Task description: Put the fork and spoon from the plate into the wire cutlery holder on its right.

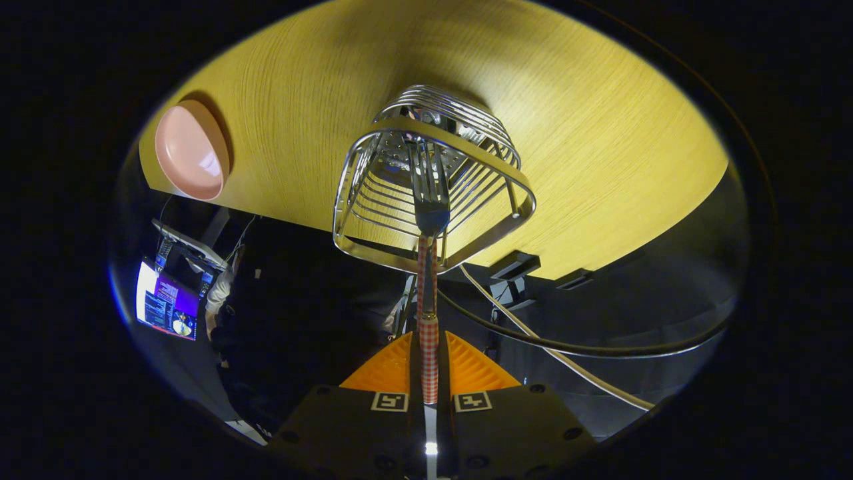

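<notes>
— Where is the fork (430,200)?

— Its checked handle runs up the lower centre of the frame, clamped between both fingers of the gripper (428,360). The tines point away from the fingers and sit inside the mouth of the wire cutlery holder (426,180), in the middle of the frame.

— So the tongs are closed?

— Yes, pressed together on the handle, one finger on each side.

— And the plate (191,151)?

— At the upper left of the frame, well apart from the holder, on the wooden table (600,147). I cannot see a spoon on it.

— Anything else?

— Cables (566,347) cross the lower right, beyond the fingers, and a lit screen (166,303) sits at the lower left.
</notes>
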{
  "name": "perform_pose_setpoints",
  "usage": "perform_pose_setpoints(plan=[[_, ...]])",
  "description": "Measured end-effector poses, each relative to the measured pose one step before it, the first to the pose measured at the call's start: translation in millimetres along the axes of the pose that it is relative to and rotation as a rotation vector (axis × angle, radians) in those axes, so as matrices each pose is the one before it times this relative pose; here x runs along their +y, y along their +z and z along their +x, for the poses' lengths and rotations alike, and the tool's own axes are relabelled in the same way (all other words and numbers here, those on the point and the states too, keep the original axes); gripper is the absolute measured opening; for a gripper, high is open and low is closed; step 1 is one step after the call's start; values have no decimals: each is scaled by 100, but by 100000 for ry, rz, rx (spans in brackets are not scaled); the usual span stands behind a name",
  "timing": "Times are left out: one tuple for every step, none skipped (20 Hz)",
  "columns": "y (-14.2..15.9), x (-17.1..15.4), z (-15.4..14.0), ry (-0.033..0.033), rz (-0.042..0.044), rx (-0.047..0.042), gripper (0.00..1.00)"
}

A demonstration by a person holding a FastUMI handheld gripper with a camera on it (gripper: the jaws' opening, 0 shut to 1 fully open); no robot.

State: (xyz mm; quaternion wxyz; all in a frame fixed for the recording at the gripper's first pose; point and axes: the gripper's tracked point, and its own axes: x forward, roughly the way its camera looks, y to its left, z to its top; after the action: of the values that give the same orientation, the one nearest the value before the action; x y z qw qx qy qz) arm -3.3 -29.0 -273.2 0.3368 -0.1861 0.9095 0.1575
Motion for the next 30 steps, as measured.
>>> perform_pose_setpoints(plan=[[242,32,-105,-273,-321,-161,10],[167,65,-2,-410,-187,-223,10],[276,130,-101,-173,130,-44,12],[193,109,121,-250,8,-42,12],[293,-46,34,-114,-75,-310,12],[212,-53,-9,-122,72,-321,12],[84,46,109,125,160,-270,14],[-11,56,-117,395,330,-163,16],[134,134,-282,221,164,-496,16],[188,-129,114,55,58,-697,16],[104,-100,-104,26,105,-840,16],[-198,-230,100,-234,-138,-340,17],[-332,-56,29,-129,-248,-642,19],[-211,-128,-193,101,-735,-1518,28],[-56,-71,-231,423,-737,-2731,34],[118,5,-260,961,-828,-4036,52],[203,11,-212,1242,-1280,-5265,60],[-61,332,-464,2060,-1083,-5871,70],[62,386,-514,2369,-877,-6013,79],[-143,295,-599,1664,-335,-6333,84],[-229,-33,-468,846,-111,-6435,86],[-295,-121,-450,182,-234,-5682,91],[-917,337,621,296,111,-6421,96],[-418,119,-272,215,204,-5384,100],[-658,615,-295,657,562,-6207,100],[-435,493,-165,768,942,-6451,99],[-363,174,17,127,1026,-6483,100],[-224,150,-249,-505,680,-6211,100],[93,272,-589,-61,948,-7295,100],[-28,427,-570,216,1187,-5835,100]])
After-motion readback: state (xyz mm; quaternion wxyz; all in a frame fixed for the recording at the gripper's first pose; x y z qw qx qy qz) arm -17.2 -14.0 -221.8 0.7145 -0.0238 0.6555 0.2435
